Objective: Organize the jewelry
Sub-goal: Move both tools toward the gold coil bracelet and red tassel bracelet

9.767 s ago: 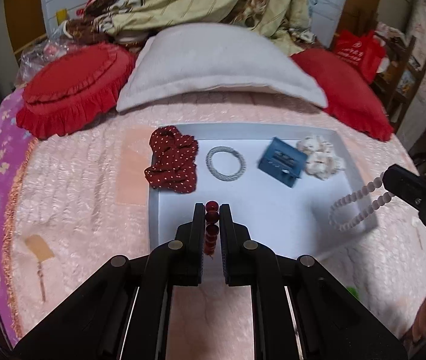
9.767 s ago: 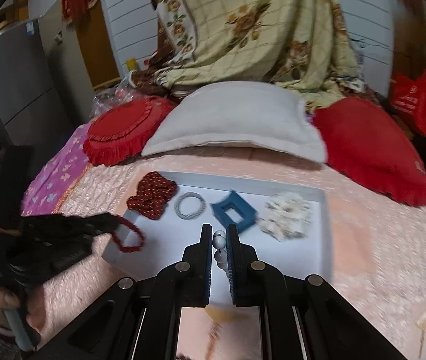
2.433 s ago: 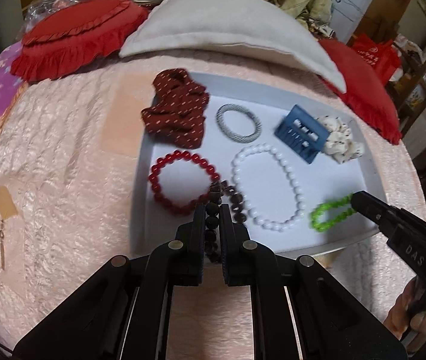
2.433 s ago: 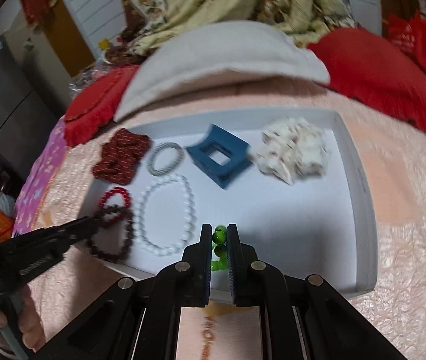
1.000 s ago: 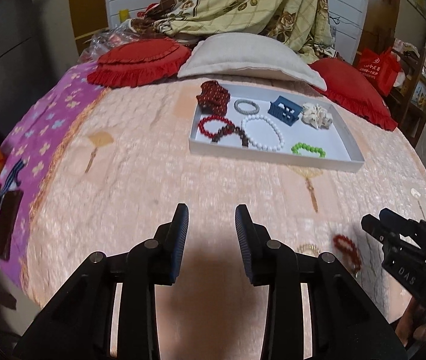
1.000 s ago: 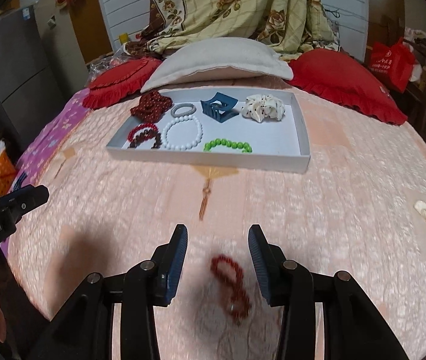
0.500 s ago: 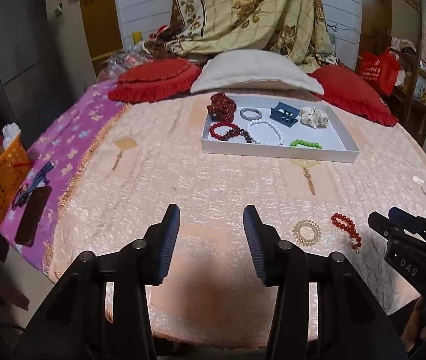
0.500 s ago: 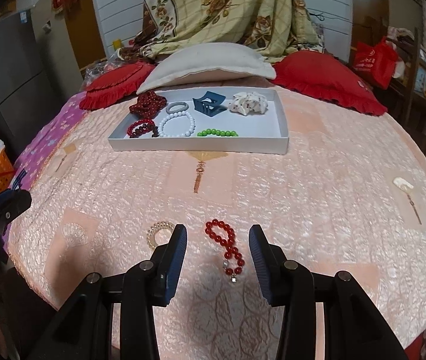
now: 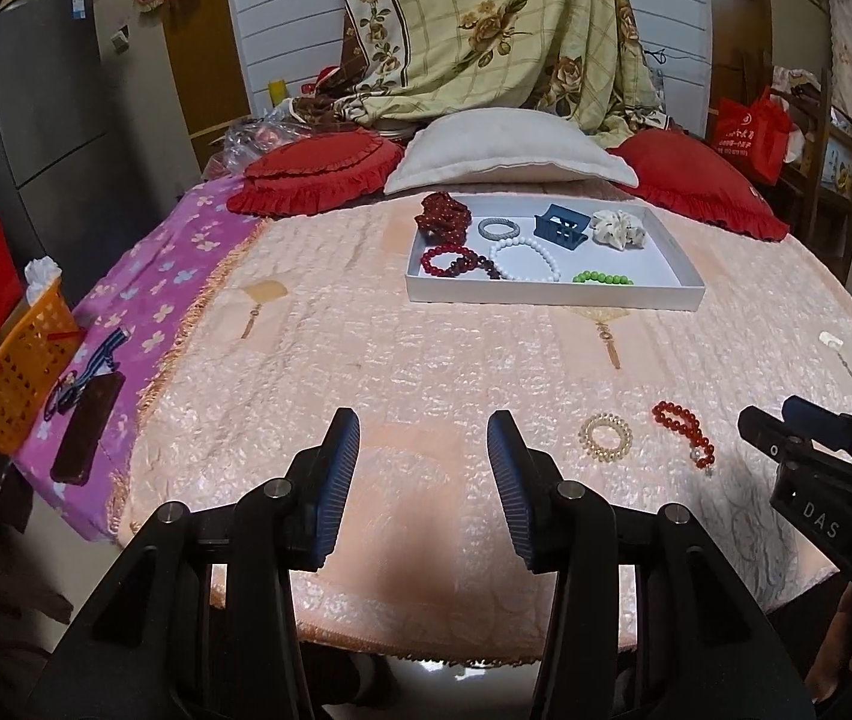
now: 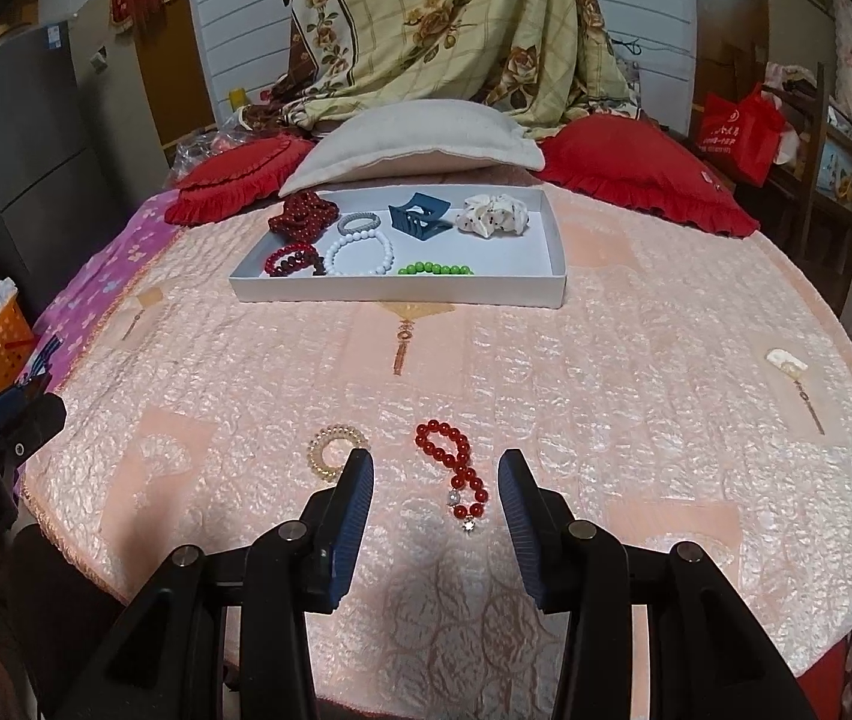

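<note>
A white tray (image 9: 546, 299) (image 10: 396, 295) lies far up the pink bedspread. It holds a red bracelet (image 9: 447, 259), a white bead bracelet (image 9: 525, 261), a green bracelet (image 9: 603, 279), a blue claw clip (image 9: 561, 228) and scrunchies. On the bedspread near the front edge lie a red bead bracelet with a charm (image 9: 681, 429) (image 10: 453, 465) and a gold spiral hair tie (image 9: 605, 435) (image 10: 333, 444). My left gripper (image 9: 423, 426) stands open and empty, left of the hair tie. My right gripper (image 10: 435, 462) is open over the red bead bracelet without touching it.
Two red cushions (image 9: 318, 171) and a white pillow (image 9: 504, 150) lie behind the tray. A purple blanket (image 9: 138, 306) with a dark flat case (image 9: 87, 435) covers the left side. An orange basket (image 9: 12, 372) stands off the left edge. The bed's front edge runs just below both grippers.
Both grippers have pulled back from the tray toward the bed's front edge, so the loose red bracelet and hair tie came into view. The left jaws have spread wider.
</note>
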`<state>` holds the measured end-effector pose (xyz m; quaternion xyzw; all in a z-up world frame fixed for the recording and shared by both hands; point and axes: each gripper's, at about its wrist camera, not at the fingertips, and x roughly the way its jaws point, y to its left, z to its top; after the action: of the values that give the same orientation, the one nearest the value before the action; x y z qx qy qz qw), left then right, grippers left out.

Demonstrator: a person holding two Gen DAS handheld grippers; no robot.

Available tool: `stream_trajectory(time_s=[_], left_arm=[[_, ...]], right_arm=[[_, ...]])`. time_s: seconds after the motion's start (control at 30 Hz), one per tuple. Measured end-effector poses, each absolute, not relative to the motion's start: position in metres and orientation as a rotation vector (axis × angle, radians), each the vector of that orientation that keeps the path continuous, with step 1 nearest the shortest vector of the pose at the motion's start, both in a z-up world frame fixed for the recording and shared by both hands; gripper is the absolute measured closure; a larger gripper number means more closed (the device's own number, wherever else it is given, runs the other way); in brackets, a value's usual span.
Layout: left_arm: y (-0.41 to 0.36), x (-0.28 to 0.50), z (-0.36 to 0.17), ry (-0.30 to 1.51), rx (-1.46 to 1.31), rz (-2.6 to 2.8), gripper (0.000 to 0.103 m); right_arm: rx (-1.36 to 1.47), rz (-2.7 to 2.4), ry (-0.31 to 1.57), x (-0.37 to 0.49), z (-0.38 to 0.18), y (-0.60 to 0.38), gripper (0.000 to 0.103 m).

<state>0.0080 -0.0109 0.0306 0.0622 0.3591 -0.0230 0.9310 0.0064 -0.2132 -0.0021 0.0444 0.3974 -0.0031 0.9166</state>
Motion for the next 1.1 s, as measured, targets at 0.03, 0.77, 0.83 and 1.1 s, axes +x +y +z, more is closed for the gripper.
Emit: stream_trajectory(time_s=[0.03,0.77,0.83,1.1], left_arm=[[-0.011,0.007,0.031,0.734,0.127,-0.046,0.059],[-0.008,-0.004,0.028,0.767,0.127,-0.052,0.058],[-0.008,-0.002,0.026,0.776,0.129,-0.053,0.058],[-0.004,0.016,0.007,0.829,0.121,-0.058,0.058]], right_arm=[[0.089,-0.005,0.813,0.004,0.000,-0.212,0.062],[0.085,-0.009,0.790,-0.009,0.006,-0.211,0.061],[0.092,-0.011,0.798,-0.007,0.002,-0.213,0.061],[0.122,-0.042,0.830,0.002,-0.014,-0.231,0.061]])
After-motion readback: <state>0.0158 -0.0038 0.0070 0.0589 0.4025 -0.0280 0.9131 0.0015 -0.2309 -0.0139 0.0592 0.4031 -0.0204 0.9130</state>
